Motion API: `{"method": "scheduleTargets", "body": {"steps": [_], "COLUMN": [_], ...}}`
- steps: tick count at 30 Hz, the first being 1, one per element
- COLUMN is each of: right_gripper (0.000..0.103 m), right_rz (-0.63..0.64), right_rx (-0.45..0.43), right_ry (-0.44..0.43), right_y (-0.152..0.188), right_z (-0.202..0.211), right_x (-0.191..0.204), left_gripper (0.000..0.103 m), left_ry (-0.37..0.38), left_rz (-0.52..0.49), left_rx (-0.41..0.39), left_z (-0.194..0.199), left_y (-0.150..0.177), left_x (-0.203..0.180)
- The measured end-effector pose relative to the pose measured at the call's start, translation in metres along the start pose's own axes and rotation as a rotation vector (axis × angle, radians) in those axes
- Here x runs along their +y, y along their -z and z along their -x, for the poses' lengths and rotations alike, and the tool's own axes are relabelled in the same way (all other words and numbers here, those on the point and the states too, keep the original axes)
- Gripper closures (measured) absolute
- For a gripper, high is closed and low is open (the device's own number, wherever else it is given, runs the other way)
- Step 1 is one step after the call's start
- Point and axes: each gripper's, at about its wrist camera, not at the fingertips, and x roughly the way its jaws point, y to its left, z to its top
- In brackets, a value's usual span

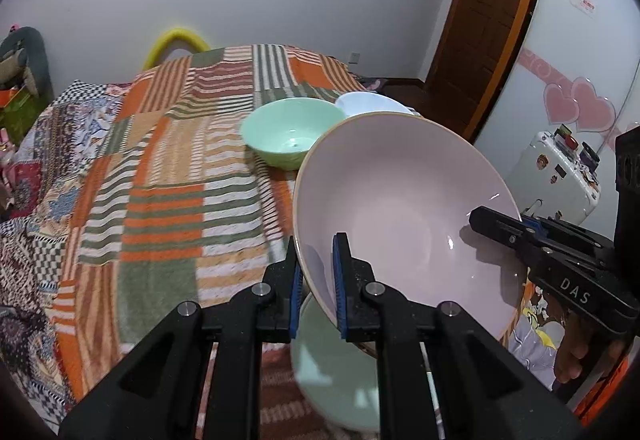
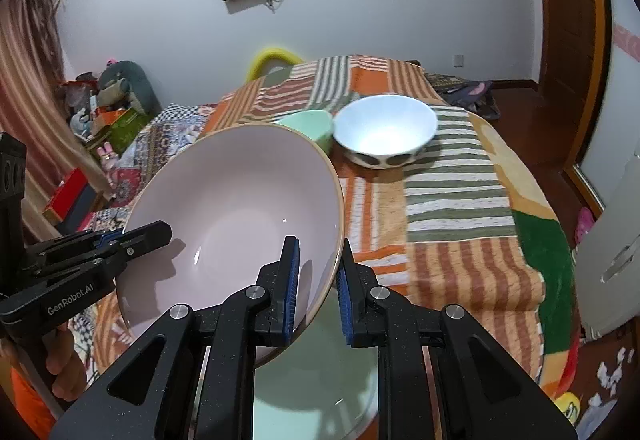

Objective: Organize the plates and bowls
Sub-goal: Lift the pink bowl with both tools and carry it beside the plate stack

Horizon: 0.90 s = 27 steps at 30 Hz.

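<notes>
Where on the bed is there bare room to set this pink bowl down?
Free: striped blanket left of the mint bowl, and blanket right of the white bowl. Crowded: those two bowls sit close together, and a green dish lies under the pink bowl.

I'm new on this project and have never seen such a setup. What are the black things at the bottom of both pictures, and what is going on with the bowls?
They are hand-held tongs, one in each of a person's hands, not a robot arm. Each carries a camera that looks along its two fingers, so one picture is from the left tongs and the other from the right tongs. Each view also shows the other tool off to the side. Both are shut on opposite sides of the rim of the pink bowl, which hangs tilted above a pale green dish. Farther back, on the striped patchwork cover, stand a green bowl and a white bowl.
</notes>
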Motion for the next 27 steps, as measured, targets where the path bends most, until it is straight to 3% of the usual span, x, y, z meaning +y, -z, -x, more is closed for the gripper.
{"method": "scheduleTargets", "body": {"steps": [14, 27], "right_gripper": [0.087, 0.087], "right_rz": [0.072, 0.165], "right_rx": [0.043, 0.159], "right_ry": [-0.084, -0.14], "right_y": [0.024, 0.048], "right_z": [-0.015, -0.057], "right_x": [0.063, 0.115], "left_gripper": [0.089, 0.089], "left_ry": [-0.098, -0.165], "left_rz": [0.087, 0.199], "left_rx": [0.025, 0.117], "left_z": [0.047, 0.04], "left_y": [0.052, 0.101], "left_x": [0.057, 0.116]}}
